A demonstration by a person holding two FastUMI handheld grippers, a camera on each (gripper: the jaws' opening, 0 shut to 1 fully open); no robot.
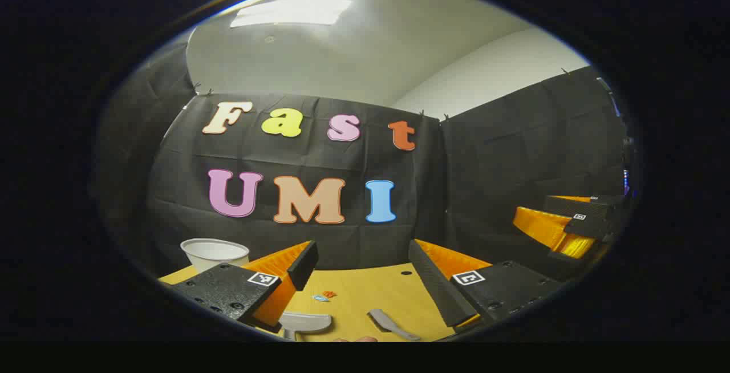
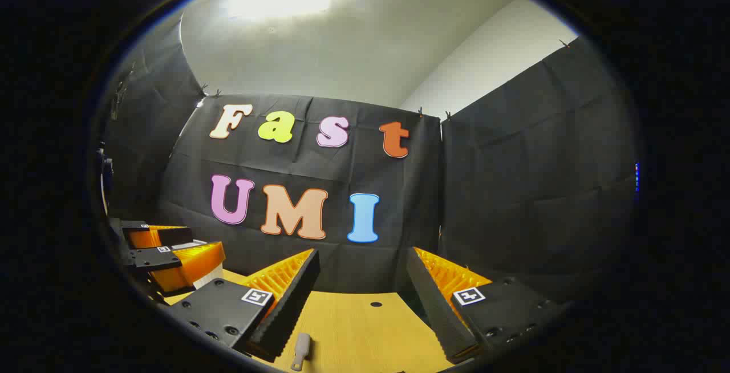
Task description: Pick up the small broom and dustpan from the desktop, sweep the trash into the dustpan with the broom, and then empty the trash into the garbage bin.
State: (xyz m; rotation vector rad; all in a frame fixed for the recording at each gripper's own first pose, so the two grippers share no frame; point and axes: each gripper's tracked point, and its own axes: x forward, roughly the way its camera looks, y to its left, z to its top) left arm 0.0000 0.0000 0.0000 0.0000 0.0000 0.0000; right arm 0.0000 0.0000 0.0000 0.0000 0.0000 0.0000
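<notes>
Over the near edge of the wooden table [image 1: 365, 290] my left gripper [image 1: 362, 250] hangs open with nothing between its fingers. Below it lie a grey dustpan [image 1: 306, 322] and a grey broom [image 1: 390, 324], both cut off by the view's lower edge. Small coloured trash scraps [image 1: 324, 295] sit on the table just beyond the dustpan. A white garbage bin [image 1: 214, 251] stands at the back left. My right gripper [image 2: 362, 259] is also open and empty above the table [image 2: 353, 327]; a grey handle [image 2: 301, 351] lies below its left finger. Each gripper sees the other off to its side.
Black cloth walls close the table at the back and on the right. In the left gripper view the right gripper [image 1: 570, 222] hovers at the far right; in the right gripper view the left gripper [image 2: 171, 253] hovers at the far left. Small holes [image 2: 375, 304] dot the tabletop.
</notes>
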